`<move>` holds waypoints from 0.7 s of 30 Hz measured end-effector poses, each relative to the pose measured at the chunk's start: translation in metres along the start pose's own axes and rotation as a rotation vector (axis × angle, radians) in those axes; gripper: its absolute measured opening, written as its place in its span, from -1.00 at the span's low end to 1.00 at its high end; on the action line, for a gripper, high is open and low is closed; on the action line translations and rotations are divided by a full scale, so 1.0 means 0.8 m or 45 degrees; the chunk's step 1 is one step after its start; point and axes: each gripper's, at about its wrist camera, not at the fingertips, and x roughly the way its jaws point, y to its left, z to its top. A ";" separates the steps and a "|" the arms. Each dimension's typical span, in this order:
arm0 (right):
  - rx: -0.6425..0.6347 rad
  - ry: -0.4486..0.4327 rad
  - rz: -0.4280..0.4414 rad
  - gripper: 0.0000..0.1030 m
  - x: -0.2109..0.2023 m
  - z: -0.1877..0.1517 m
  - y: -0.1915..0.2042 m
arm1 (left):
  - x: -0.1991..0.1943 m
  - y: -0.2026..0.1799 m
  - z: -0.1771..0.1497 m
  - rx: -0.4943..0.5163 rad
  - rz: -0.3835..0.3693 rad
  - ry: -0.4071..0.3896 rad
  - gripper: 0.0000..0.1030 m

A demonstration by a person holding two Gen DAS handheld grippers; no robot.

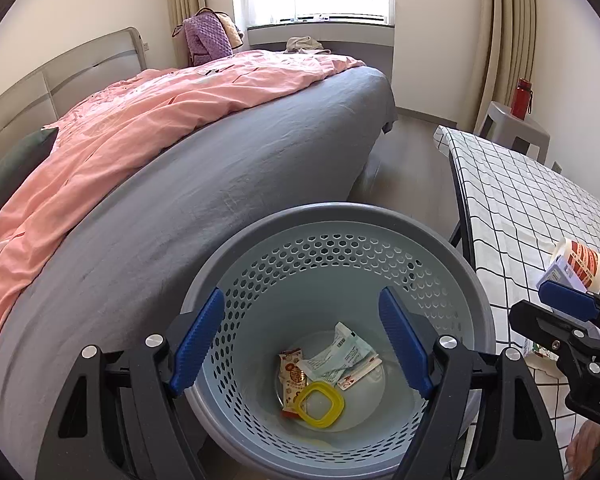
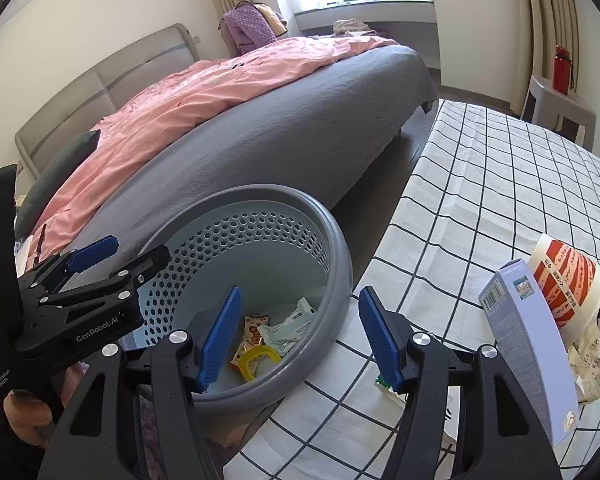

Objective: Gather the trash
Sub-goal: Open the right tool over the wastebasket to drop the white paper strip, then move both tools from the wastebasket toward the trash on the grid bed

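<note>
Left tool (image 1: 302, 344) is hanging released above the grey bin (image 1: 452, 240) holding wrappers (image 1: 340, 356). Right tool (image 2: 298, 336) is gaping empty over the worktop (image 2: 480, 184) edge.

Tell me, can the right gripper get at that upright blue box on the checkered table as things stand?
Probably yes. The right gripper is open and empty, and the blue box stands just to its right on the table, nothing between them. The paper cup sits close behind the box.

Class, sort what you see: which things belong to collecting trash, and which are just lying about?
Job:
bin
wrappers
yellow ring
cup
box
crumpled paper

Lying about:
bed
pink duvet
red bottle
purple bag
</note>
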 end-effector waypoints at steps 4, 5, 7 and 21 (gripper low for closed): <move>0.021 -0.007 -0.029 0.19 -0.011 -0.009 -0.008 | -0.003 -0.005 -0.002 0.009 -0.008 -0.006 0.48; 0.030 -0.009 -0.039 0.21 -0.014 -0.012 -0.011 | -0.004 -0.007 -0.002 0.010 -0.012 -0.007 0.48; 0.050 -0.013 -0.060 0.23 -0.022 -0.019 -0.018 | -0.006 -0.011 -0.003 0.015 -0.020 -0.012 0.48; 0.223 -0.055 -0.260 0.25 -0.092 -0.064 -0.091 | -0.020 -0.050 -0.008 0.073 -0.090 -0.031 0.48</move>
